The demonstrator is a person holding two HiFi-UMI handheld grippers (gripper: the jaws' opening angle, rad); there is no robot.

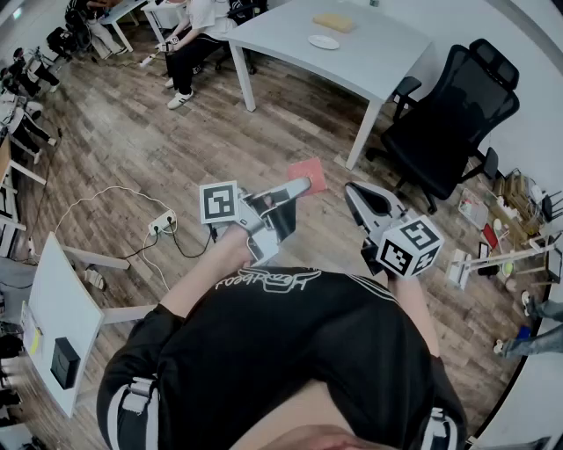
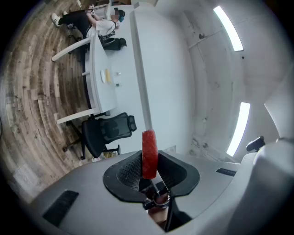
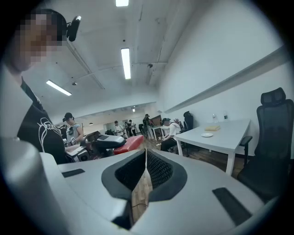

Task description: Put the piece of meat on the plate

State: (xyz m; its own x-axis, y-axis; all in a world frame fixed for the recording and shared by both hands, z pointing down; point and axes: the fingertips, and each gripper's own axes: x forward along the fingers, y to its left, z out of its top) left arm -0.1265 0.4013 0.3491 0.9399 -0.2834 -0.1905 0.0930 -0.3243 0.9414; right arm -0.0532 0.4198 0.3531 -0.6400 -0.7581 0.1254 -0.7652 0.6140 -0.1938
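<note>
**Clerk:** Item one, nearest the lens?

**Keeper:** Black shirt [image 1: 264, 343] of the person wearing the camera, filling the lower frame. Both forearms reach forward from it.

**Clerk:** Item two?

**Keeper:** Two marker cubes, one per tool: left marker cube [image 1: 219, 202] and right marker cube [image 1: 410, 246], the right one closer to the body.

**Clerk:** The claws themselves?

**Keeper:** Left gripper [image 1: 297, 187]: jaws pinching the piece of meat [image 2: 149, 152], a flat red slab held edge-on between the pads and sticking out past the tips. Right gripper [image 1: 352, 190]: jaws pressed together tip to tip, with only a sliver of floor showing through the slit behind them. The two tools sit side by side, apart.

**Clerk:** Where does the meat stand relative to its destination?

**Keeper:** In the air over the wood floor [image 1: 176, 149], carried by the left tool, well apart from the plate.

**Clerk:** Floor entries?

**Keeper:** Power strip [image 1: 162, 223] with a looping white cable, left of the tools. Black office chair [image 1: 449, 123] farther right.

**Clerk:** Beyond that?

**Keeper:** White table [image 1: 387, 53]. The plate [image 1: 324, 41], small and white, lies toward the middle of its top. A tan block [image 1: 333, 22] lies just beyond it toward the far edge.

**Clerk:** Last?

**Keeper:** Seated people [image 1: 198, 35] by the table's far left corner
</note>
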